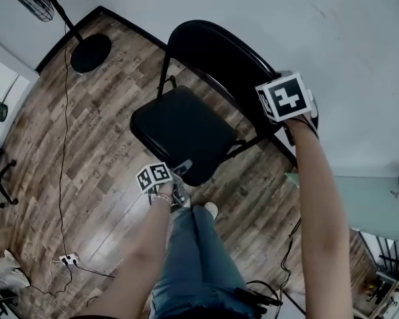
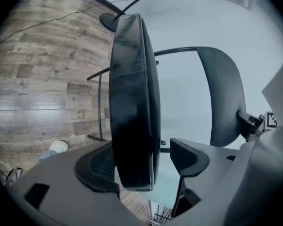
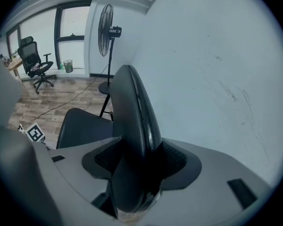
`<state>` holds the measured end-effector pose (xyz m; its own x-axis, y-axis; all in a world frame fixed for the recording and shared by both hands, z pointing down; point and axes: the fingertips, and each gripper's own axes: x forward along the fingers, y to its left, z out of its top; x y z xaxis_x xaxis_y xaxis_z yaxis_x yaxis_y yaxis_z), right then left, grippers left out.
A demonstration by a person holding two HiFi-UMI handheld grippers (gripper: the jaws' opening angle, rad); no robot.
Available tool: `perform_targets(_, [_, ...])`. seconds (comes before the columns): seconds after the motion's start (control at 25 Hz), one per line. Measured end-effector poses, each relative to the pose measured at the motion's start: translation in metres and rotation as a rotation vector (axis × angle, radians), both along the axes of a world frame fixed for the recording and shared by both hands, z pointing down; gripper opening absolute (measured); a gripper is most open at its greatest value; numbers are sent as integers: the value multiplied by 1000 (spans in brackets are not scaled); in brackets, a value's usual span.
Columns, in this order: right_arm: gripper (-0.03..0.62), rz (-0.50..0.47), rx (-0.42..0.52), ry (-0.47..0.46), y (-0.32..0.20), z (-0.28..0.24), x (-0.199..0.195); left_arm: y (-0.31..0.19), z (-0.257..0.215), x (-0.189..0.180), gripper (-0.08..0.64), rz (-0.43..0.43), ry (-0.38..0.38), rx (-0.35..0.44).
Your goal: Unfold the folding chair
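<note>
A black folding chair stands on the wood floor with its seat swung down and its curved backrest towards the wall. My left gripper is at the seat's front edge. In the left gripper view the seat runs edge-on between the jaws of the left gripper: one pad lies against it and the other stands apart, so the gripper is open. My right gripper sits on the backrest's top right edge. In the right gripper view both pads of the right gripper press on the backrest.
A standing fan's round base sits behind the chair, with a cable running to a power strip. The white wall is close behind the backrest. A person's jeans leg and shoe are in front. An office chair is by the window.
</note>
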<state>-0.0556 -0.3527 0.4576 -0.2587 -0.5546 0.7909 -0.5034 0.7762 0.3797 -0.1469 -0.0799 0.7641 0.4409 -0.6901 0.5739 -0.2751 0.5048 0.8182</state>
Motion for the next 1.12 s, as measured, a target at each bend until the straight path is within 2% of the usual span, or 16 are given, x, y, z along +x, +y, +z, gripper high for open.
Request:
perform_targets(0.28, [261,-15,40,-14,-8,25,-3,23,42,-11,330,-24,-18,-44])
perform_targets(0.64, [287,9,57,0,-27,56,3,44,91,-19,324,-10,-19,-71])
perform_targets(1.12, [302,26,94,-9,-46,88,13,66,137,-21,332,6,34,-74])
